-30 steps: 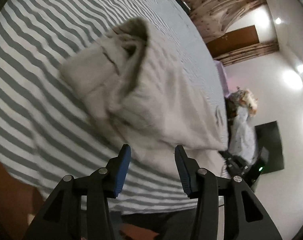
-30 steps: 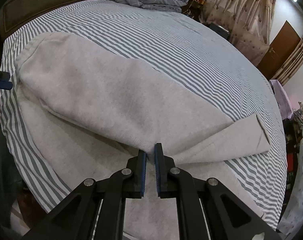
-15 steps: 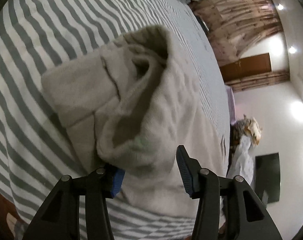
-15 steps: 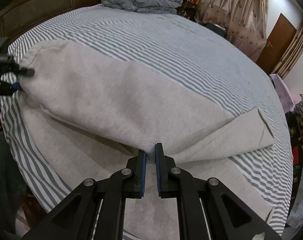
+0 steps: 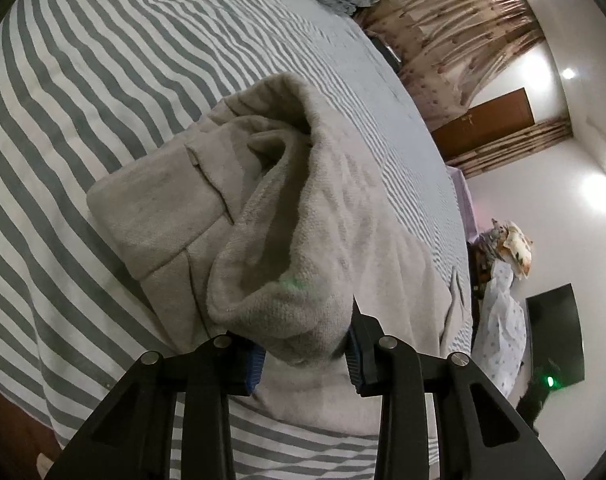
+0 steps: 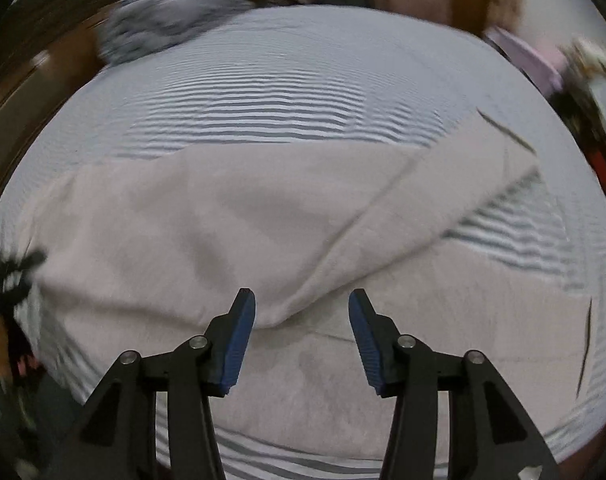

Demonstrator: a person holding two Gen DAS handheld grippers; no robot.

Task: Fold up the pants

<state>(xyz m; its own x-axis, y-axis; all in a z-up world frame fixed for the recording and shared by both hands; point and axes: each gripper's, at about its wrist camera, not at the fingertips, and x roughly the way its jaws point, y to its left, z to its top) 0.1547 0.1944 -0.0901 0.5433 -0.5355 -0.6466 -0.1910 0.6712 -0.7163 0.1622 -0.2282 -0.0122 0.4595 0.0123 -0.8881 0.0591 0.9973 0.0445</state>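
Light grey pants [image 5: 323,208] lie on the striped bed sheet [image 5: 103,60], one leg folded over the other. In the left wrist view the bunched waistband end fills the gap of my left gripper [image 5: 305,344]. Its jaws are closing and both blue pads touch the cloth. In the blurred right wrist view the pants [image 6: 223,216] stretch across the bed. My right gripper [image 6: 301,316] hovers over the crease where the upper leg meets the lower one. Its jaws are opening and nothing is pinched between them. The left gripper [image 6: 11,276] shows as a dark blur at the far left.
A folded grey quilt [image 6: 171,16] lies at the far end of the bed by the wooden headboard [image 6: 31,60]. Curtains [image 5: 455,40] and a brown door [image 5: 487,124] stand beyond the bed. The near bed edge runs just below both grippers.
My left gripper slid in over the waistband end and its jaws narrowed onto it. My right gripper let go of the fold, spread its jaws and rolled, which blurs its view.
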